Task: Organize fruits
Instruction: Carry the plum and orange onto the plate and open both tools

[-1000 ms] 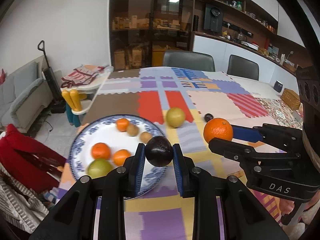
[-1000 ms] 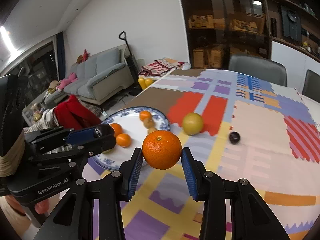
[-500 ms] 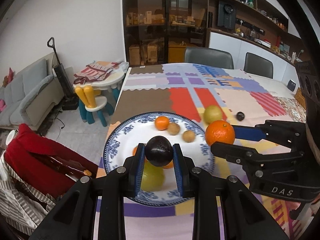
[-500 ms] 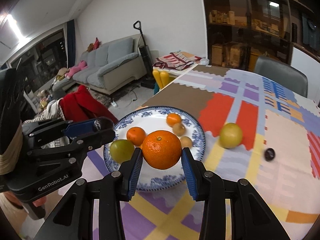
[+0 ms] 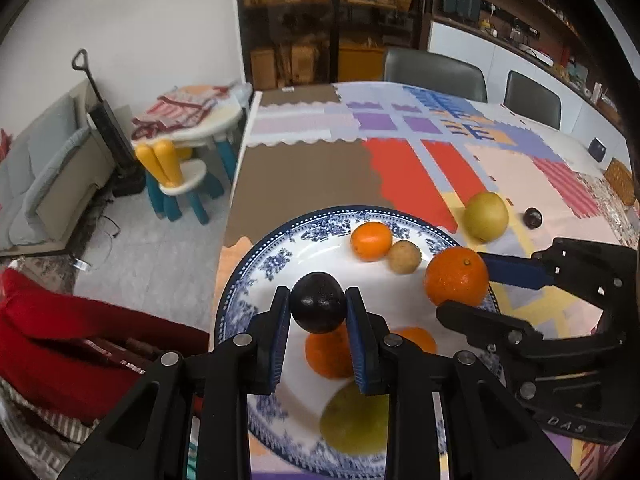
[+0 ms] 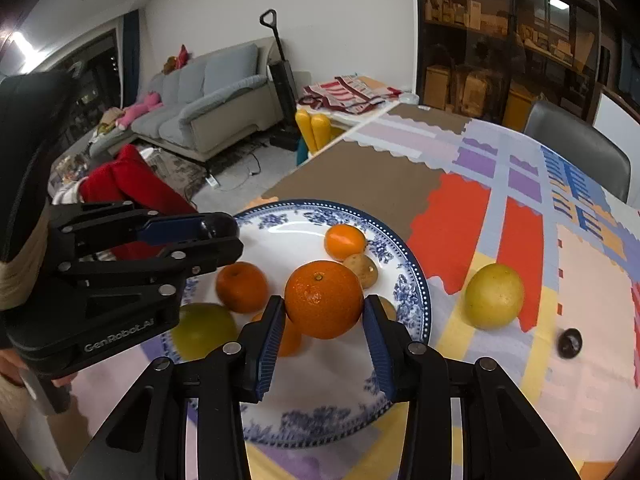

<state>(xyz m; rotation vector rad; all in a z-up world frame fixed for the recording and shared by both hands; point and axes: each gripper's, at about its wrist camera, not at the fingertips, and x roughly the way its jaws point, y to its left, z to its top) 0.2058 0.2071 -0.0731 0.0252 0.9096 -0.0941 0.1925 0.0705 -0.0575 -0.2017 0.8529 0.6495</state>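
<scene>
My left gripper (image 5: 318, 309) is shut on a dark purple round fruit (image 5: 318, 307) and hangs over the blue-and-white plate (image 5: 276, 256). My right gripper (image 6: 323, 312) is shut on a big orange (image 6: 323, 298), above the plate's (image 6: 320, 412) right half; the same orange (image 5: 456, 278) shows at the plate's right rim in the left wrist view. On the plate lie small oranges (image 6: 345, 241) (image 6: 241, 286), a brown fruit (image 6: 362, 270) and a green fruit (image 6: 204, 330). A yellow-green fruit (image 6: 494, 300) and a small dark fruit (image 6: 570, 342) lie on the tablecloth to the right.
The plate sits near the table's left edge; beyond it is open floor with a child's table and chair (image 5: 180, 176), a sofa (image 6: 208, 96) and a red garment (image 5: 60, 332). Two grey chairs (image 5: 434, 74) stand at the far side of the patchwork cloth.
Both grippers have moved left and lower, from over the tablecloth to over the plate, each still holding its fruit. The plate now fills the near view.
</scene>
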